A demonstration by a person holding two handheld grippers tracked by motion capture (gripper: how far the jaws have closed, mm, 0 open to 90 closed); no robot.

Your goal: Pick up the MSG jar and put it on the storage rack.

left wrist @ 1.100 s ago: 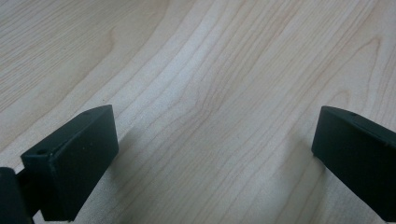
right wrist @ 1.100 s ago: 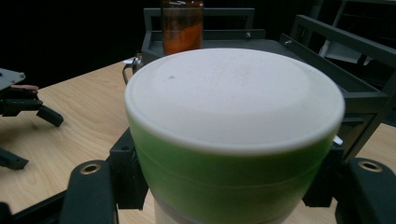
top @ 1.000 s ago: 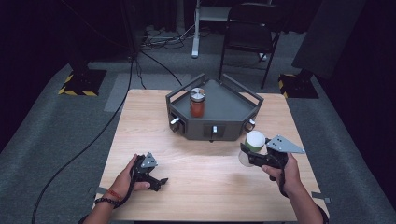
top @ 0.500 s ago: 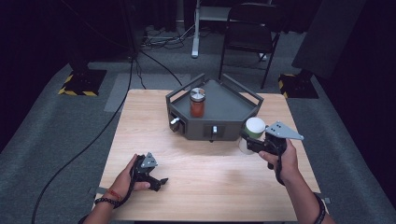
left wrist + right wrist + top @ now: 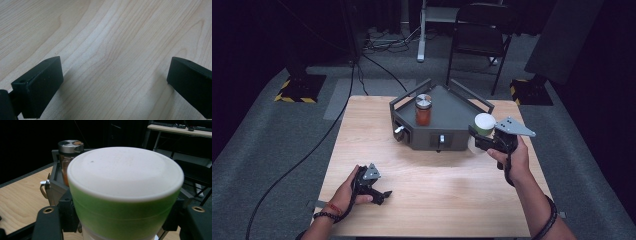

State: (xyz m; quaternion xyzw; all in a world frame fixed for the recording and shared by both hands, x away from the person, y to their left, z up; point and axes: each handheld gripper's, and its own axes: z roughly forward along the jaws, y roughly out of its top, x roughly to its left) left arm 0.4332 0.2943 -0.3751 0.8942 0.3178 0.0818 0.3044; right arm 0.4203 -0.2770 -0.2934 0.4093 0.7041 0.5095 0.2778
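Green cup (white lid), right gripper clamping it

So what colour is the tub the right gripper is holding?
Green round tub with a white lid, clearest in the right gripper view.

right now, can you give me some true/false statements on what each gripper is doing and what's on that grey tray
1. The right gripper is shut on a green container with a white lid. True.
2. The left gripper holds a jar. False: its jaws stand open over bare wooden table, nothing between them.
3. A jar with a silver lid stands upright on the grey tray. True.
4. The green container already stands on the tray beside the jar. False: it is held in the right gripper at the tray's right corner, apart from the jar.
5. The left gripper is nearer the tray than the right one. False: it sits low near the table's front edge, the right one is at the tray.
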